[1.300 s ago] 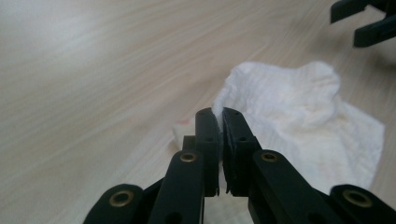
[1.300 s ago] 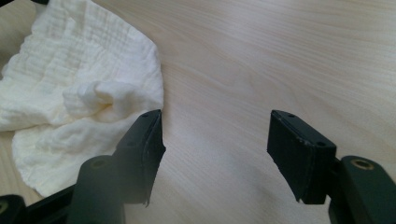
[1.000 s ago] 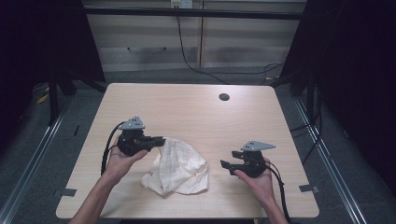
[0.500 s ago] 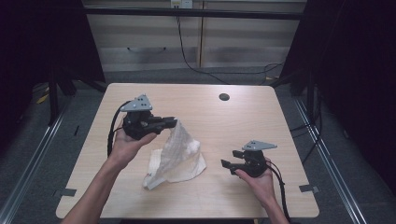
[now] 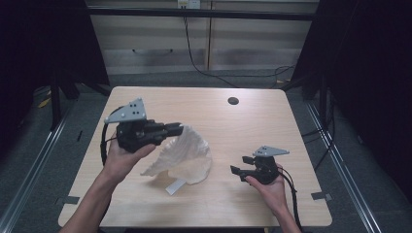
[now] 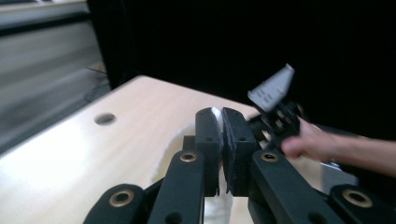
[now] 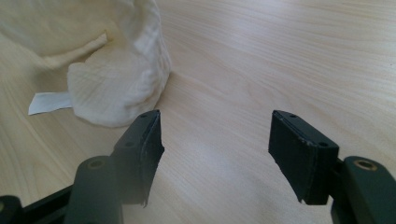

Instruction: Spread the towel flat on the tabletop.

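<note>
The left gripper (image 5: 176,129) pinches an edge of the white cloth (image 5: 187,158), which drapes mid-tabletop toward the near edge. The thin hold may slip. The right gripper (image 5: 239,165) rests spread nearby.

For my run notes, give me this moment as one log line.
left tongs: shut on cloth, lifting one edge | right tongs: open, beside cloth | table: cloth's lower part resting

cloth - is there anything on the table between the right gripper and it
Nothing visible. In the right gripper view, bare wood lies between the open right gripper and the white cloth. The high view shows the same clear gap on the table. The left gripper is shut on the cloth's upper edge, on its far side.
</note>
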A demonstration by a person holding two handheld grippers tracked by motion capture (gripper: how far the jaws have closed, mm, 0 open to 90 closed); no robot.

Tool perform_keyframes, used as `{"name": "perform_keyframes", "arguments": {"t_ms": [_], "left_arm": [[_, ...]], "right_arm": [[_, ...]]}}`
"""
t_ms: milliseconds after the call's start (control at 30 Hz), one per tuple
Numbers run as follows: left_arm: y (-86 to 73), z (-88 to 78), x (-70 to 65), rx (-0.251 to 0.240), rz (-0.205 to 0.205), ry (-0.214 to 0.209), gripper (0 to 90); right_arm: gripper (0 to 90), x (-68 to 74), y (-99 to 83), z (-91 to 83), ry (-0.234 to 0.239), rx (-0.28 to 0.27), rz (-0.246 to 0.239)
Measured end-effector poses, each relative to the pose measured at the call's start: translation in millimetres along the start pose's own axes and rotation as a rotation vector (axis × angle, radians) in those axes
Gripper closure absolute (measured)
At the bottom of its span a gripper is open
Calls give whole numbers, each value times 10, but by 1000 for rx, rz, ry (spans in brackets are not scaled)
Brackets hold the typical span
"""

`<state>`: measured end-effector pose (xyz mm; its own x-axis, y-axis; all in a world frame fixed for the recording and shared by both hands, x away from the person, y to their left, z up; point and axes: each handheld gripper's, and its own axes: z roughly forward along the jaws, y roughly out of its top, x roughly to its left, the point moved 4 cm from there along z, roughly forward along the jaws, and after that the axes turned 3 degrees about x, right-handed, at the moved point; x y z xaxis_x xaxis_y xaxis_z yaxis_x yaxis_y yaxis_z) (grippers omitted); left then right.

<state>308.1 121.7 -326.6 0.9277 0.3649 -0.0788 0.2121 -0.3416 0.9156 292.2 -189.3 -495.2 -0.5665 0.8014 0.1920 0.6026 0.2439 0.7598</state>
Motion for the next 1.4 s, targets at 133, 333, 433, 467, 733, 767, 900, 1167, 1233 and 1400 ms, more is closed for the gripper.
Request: {"name": "perform_keyframes", "arguments": {"t_ms": [133,333,433,467,733,767,900,1167,1233,1400], "left_arm": [[-503,42,61,77,-73,-5,860],[-1018,106,8,169,-142,-34,860],[-1169,139,-27,213,-153,-44,860],[-1233,152,-33,227,-160,-44,860],[-1610,282,20,354,-191,-8,861],[-1646,292,43,373,-191,1,861],[-1776,319,103,408,-202,19,861],[-1955,309,233,446,-243,68,861],[-1967,310,247,449,-246,73,861],[-1996,282,298,449,-256,93,861]], "right_arm": [[350,10,6,12,1,1,-3],[351,9,74,48,3,5,-10],[355,24,153,69,11,-8,-17],[355,30,183,87,12,-10,-19],[401,40,499,357,53,-1,-44],[419,27,554,417,61,6,-53],[454,-17,709,705,86,58,-86],[501,-40,783,1281,153,129,-76],[503,-37,767,1322,163,135,-64],[516,-20,701,1406,140,157,-63]]}}
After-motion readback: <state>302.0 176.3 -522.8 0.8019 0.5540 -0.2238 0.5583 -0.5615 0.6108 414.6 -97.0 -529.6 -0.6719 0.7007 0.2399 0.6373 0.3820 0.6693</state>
